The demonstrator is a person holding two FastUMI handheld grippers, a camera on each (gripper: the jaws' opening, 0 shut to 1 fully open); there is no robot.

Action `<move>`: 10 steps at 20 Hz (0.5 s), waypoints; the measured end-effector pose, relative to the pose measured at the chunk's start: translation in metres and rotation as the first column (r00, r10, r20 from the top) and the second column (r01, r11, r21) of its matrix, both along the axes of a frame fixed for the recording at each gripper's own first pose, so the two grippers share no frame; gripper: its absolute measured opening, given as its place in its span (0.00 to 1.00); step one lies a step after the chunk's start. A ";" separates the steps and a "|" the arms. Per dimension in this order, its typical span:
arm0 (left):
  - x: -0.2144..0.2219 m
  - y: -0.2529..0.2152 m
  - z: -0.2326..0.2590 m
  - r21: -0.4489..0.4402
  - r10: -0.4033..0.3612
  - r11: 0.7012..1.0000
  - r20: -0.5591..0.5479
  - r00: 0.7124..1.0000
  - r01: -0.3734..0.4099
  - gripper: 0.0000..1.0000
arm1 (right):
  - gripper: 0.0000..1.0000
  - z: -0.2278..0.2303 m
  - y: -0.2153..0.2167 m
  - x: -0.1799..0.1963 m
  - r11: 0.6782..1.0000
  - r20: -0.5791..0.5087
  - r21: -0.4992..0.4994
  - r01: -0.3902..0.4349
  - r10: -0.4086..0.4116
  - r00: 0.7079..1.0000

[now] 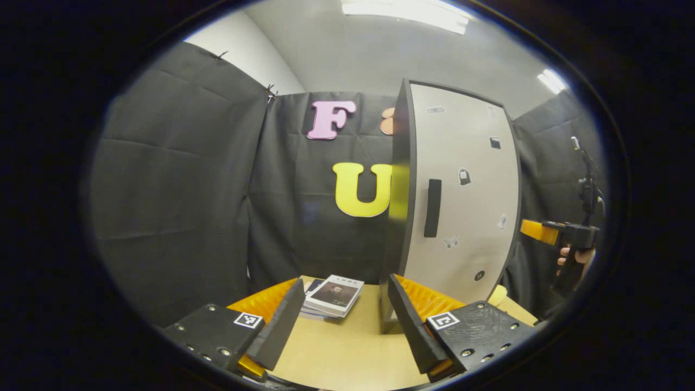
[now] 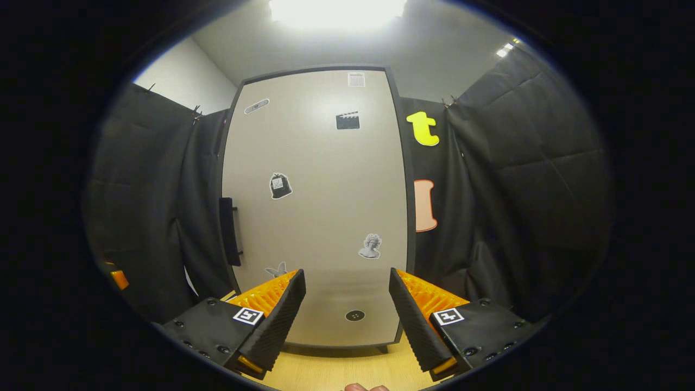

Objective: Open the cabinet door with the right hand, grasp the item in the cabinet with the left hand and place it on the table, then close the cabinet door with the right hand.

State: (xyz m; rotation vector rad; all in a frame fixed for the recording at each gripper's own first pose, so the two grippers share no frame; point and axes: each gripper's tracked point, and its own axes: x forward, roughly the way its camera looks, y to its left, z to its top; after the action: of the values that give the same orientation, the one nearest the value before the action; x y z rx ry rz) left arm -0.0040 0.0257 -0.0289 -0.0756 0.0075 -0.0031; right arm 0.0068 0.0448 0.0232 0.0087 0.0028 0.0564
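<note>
The cabinet [image 1: 461,179] stands on the table at the right of the left gripper view, its pale door flush with the body and a black bar handle [image 1: 432,208] near the door's left edge. In the right gripper view the door [image 2: 320,217] faces me, with the handle [image 2: 229,231] at its left edge. A small stack of books [image 1: 334,296] lies on the table left of the cabinet. My left gripper [image 1: 346,288] is open above the table, pointing at the books. My right gripper [image 2: 346,271] is open in front of the door, touching nothing; a hand holds this right gripper [image 1: 535,229] right of the cabinet.
The wooden table [image 1: 347,353] runs under both grippers. Black cloth walls close in behind and beside the cabinet. Several small stickers dot the door. An edge of the left gripper [image 2: 117,278] shows at the far left of the right gripper view.
</note>
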 end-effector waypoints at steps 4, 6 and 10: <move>0.003 0.006 -0.019 -0.014 0.004 1.000 -0.032 0.999 -0.004 0.97 | 0.96 0.014 0.024 0.011 0.999 -0.027 0.037 -0.039 0.040 0.999; 0.005 0.004 -0.025 -0.040 -0.005 0.999 -0.043 0.999 0.003 0.92 | 0.93 0.026 0.039 0.018 0.994 -0.027 0.083 -0.070 0.072 0.997; 0.005 0.011 -0.039 -0.052 0.000 0.999 -0.073 0.997 -0.004 0.94 | 0.98 0.053 0.072 0.038 0.989 0.006 0.100 -0.110 0.110 0.994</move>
State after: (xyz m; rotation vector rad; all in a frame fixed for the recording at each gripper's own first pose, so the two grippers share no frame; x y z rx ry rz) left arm 0.0010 0.0365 -0.0674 -0.1282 0.0806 0.0013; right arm 0.0450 0.1167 0.0759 0.1093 0.0003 0.1667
